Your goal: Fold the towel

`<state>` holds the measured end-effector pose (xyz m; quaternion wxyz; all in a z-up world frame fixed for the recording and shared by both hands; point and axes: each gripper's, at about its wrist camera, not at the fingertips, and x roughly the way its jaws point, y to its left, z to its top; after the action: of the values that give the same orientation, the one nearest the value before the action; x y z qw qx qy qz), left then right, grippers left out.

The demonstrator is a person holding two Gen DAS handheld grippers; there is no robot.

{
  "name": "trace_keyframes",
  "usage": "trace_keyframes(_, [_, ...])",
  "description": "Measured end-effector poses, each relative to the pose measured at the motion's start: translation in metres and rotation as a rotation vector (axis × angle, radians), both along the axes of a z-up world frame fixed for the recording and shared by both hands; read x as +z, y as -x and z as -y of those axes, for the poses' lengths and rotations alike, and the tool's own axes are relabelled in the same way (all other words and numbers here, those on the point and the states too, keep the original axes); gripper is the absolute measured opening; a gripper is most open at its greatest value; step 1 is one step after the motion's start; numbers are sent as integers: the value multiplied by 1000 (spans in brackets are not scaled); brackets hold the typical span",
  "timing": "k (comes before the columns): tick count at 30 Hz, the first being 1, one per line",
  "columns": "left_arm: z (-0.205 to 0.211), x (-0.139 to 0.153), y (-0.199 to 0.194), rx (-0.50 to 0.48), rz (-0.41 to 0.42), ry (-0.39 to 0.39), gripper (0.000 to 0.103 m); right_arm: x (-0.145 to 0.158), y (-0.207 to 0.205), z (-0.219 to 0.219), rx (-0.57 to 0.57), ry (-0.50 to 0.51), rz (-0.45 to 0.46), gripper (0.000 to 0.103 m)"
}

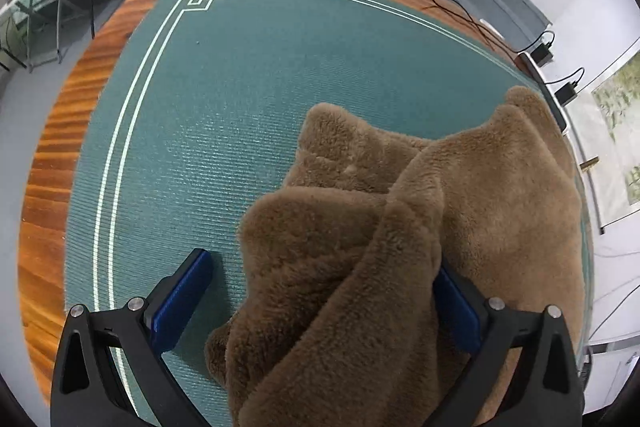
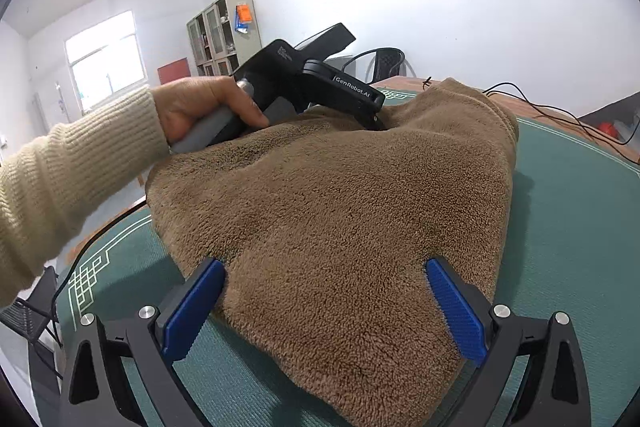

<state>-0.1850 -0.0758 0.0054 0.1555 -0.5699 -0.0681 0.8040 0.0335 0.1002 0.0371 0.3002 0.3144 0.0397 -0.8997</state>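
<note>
Right wrist view has the right gripper with its fingers spread wide around the near corner of the brown towel, not pinching it yet, I'd guess lining up a grab. Towel's rumpled on the green mat covering the tabletop. Further back a hand steers the left gripper, fingers also apart around a bunched fold.
</note>
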Motion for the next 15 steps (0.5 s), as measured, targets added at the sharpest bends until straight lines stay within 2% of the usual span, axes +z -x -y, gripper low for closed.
trace_keyframes(5, [20,20,-11,48,-7,-103,103,7,-4,1,0,1,0,102])
trace_keyframes(10, [52,54,-49,49,-57,-315,103,6,-1,1,1,7,2,102])
trace_keyframes(13, [60,59,-73,21,-58,-357,103,5,0,1,1,6,1,102])
trace_keyframes(15, [63,53,-81,19,-24,-356,103,5,1,1,1,6,1,102])
